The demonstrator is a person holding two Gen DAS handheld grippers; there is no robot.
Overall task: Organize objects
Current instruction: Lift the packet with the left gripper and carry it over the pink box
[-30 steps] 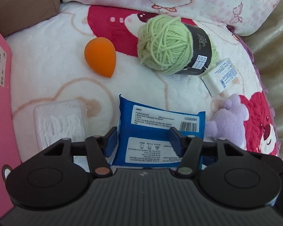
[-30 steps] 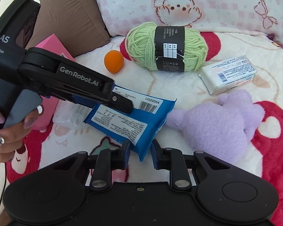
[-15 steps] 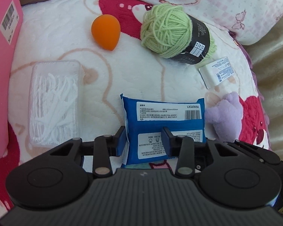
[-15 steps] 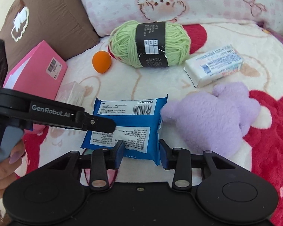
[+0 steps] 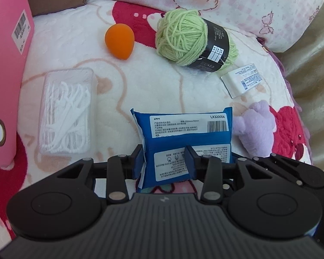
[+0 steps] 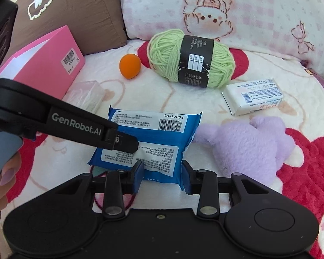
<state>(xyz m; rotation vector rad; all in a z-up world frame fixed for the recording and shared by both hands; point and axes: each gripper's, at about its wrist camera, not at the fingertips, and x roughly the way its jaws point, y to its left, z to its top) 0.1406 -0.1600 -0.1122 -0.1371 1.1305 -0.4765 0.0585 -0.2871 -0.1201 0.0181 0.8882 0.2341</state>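
Since a second ago your left gripper (image 5: 165, 158) narrowed onto the blue packet (image 5: 188, 138); your right gripper (image 6: 162, 176) loosened yet grips its near edge. Left: floss box (image 5: 65, 112); far: yarn (image 5: 183, 36); right: purple plush (image 6: 246, 144).

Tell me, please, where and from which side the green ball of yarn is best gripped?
Grip the green ball of yarn across its black paper band, coming from above. It lies on its side, and the band marks a firmer, narrower middle than the soft ends.
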